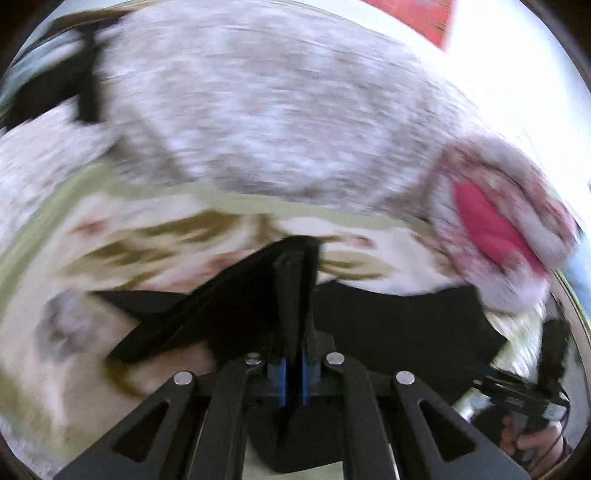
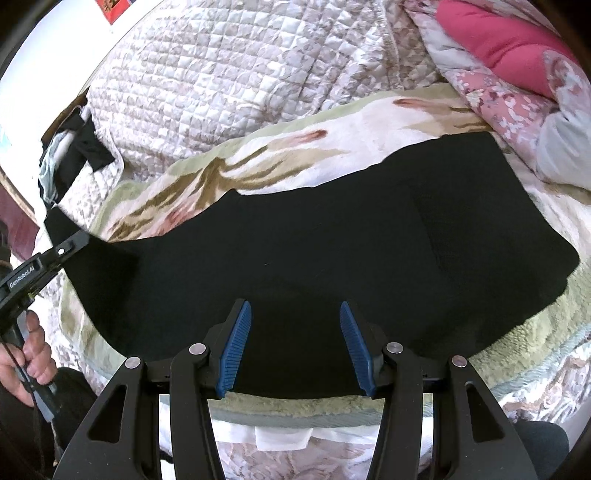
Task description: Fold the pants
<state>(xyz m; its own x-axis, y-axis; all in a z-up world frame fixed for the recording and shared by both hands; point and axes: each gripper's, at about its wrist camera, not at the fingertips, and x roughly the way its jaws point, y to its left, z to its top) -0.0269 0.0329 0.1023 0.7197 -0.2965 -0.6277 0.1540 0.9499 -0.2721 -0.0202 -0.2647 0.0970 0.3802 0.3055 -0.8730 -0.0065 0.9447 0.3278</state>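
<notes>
Black pants (image 2: 332, 243) lie spread across a floral blanket (image 2: 280, 162) on a bed. My left gripper (image 1: 293, 258) is shut on the pants (image 1: 236, 295), lifting one end of the cloth off the blanket; the left wrist view is blurred by motion. It also shows at the left edge of the right wrist view (image 2: 70, 245), pinching the pants' left end. My right gripper (image 2: 295, 314) is open and empty, its blue pads (image 2: 236, 350) hovering over the near edge of the pants. It shows at the lower right of the left wrist view (image 1: 517, 391).
A quilted pale bedspread (image 2: 207, 74) covers the far part of the bed. A pink floral duvet (image 2: 517, 74) is bunched at the right. A dark cloth (image 2: 85, 147) lies at the far left edge. A red sheet (image 1: 417, 18) hangs on the white wall.
</notes>
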